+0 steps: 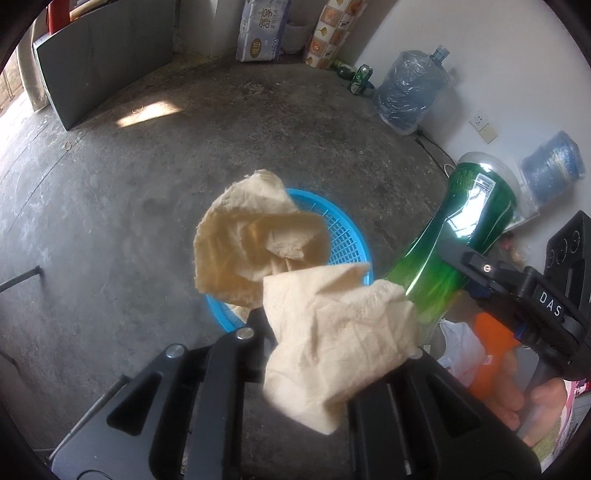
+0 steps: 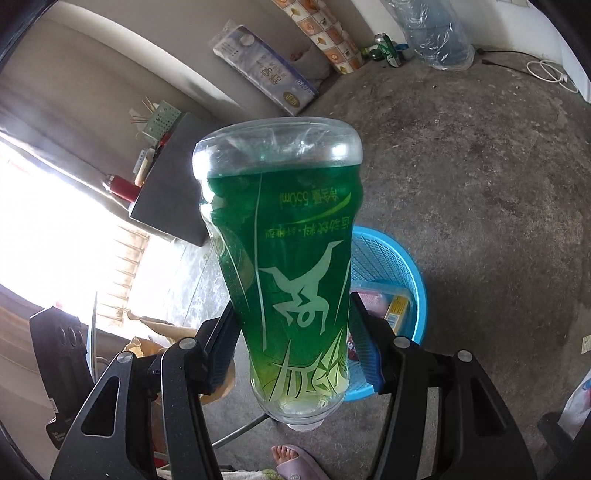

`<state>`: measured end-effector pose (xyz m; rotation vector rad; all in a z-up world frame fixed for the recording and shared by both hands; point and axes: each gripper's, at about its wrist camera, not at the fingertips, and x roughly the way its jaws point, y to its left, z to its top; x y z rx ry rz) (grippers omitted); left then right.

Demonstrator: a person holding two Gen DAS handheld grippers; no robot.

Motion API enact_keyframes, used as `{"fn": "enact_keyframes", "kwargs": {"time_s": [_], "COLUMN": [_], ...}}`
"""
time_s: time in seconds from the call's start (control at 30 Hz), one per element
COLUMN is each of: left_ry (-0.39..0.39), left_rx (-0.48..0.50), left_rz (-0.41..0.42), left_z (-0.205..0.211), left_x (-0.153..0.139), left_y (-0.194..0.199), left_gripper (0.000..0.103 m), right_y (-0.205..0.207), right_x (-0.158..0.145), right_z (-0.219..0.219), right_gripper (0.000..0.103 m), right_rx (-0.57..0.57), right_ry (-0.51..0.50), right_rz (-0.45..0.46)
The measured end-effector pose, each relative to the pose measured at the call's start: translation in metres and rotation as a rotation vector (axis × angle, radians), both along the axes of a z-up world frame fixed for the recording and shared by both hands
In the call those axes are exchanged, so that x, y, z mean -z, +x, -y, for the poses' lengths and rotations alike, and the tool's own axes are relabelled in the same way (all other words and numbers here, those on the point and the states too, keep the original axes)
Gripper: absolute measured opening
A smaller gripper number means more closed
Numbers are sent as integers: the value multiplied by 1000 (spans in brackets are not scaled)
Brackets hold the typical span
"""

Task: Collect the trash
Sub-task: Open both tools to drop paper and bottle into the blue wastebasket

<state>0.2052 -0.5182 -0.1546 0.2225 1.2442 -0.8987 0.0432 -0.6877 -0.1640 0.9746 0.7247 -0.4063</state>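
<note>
My left gripper (image 1: 332, 343) is shut on a crumpled beige paper tissue (image 1: 325, 332), which billows out ahead of the fingers. Below and beyond it a blue plastic basket (image 1: 347, 236) stands on the concrete floor, partly hidden by the tissue. My right gripper (image 2: 291, 343) is shut on a green drink bottle (image 2: 288, 258), held upside down with its base pointing away from the camera and its blue pads pressing both sides. The bottle (image 1: 461, 229) hangs just right of the basket. The basket (image 2: 391, 258) holds pink and yellow wrappers (image 2: 395, 306).
A wrapped water jug (image 1: 413, 92) and a green can (image 1: 360, 79) stand by the far wall, next to a pack of tissue rolls (image 1: 262, 29). A grey cabinet (image 1: 103, 62) is at the back left. A sandalled foot (image 2: 291, 461) is near the bottle.
</note>
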Motion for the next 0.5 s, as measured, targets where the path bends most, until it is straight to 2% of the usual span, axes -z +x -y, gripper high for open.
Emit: {"fn": "enact_keyframes", "kwargs": {"time_s": [0.03,0.1,0.13,0.17,0.3,0.37,0.5], "left_ry": [7,14,26,34,44,21,-21], "left_rx": [-12,-33,-48,-64,-91,-102,-103], "left_rz": [8,8,1,-3,-28,-36,-2], "left_z": [0,4,6,7,3,-3,-9], "left_x": [5,17,23,28,38,35,19], "left_y": [4,13,17,22,32,34,35], "left_gripper": [11,28,45,57,63,65,66], "right_y": [9,25,32,39,56,56,47], "right_x": [6,21,31,42,93,108,114], "right_z": [1,3,3,3,4,4,4], "right_gripper": [56,56,57,57,59,60,64], "right_rx": [-3,-7,-12,-16,-34,-29,-13], "right_ry": [-10,-29,-39,-41,27,54,66], "right_rz": [-7,-33,-53,-83,-220,-273,-270]}}
